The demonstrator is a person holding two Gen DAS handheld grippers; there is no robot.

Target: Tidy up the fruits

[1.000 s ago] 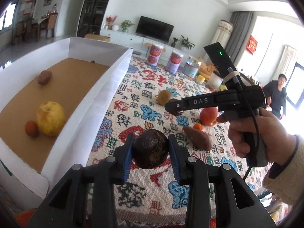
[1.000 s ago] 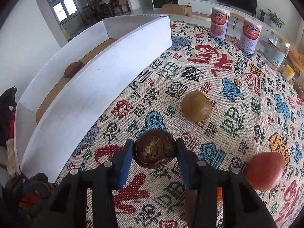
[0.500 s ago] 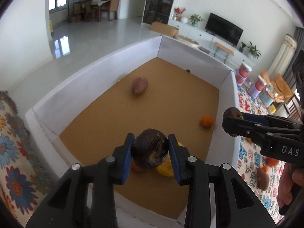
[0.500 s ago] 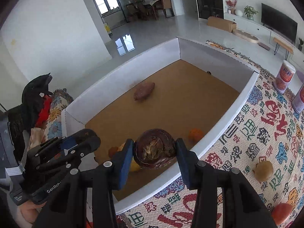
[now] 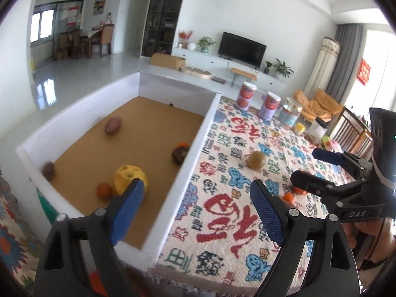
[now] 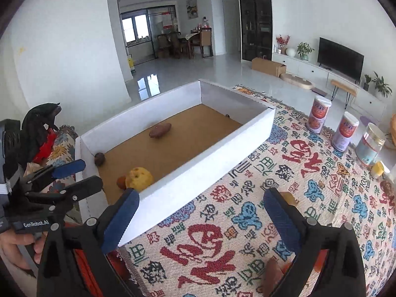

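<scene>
The white-walled box (image 5: 198, 146) with a brown floor holds a sweet potato (image 5: 112, 125), a yellow fruit (image 5: 128, 178), a small brown-orange fruit (image 5: 104, 191), an orange (image 5: 183, 144) and two dark round fruits, one in the near left corner (image 5: 48, 170) and one by the right wall (image 5: 180, 154). My left gripper (image 5: 198, 210) hangs over the box's near right wall, its jaws opening, nothing between them. My right gripper (image 6: 201, 219) is over the patterned cloth beside the box (image 6: 210, 163), jaws opening too and empty. A brownish-green fruit (image 5: 257, 159) lies on the cloth.
The patterned cloth (image 6: 247, 222) also carries a small orange (image 5: 288, 197), a sweet potato (image 6: 272, 277) under my right gripper, two cans (image 6: 319, 115) and a glass jar (image 6: 373, 146) at the far side. A hand holds each gripper.
Half a second ago each gripper was shut on a dark round fruit above the box. Both have let go; the two fruits lie in the box. Both grippers have drawn back toward the cloth.
</scene>
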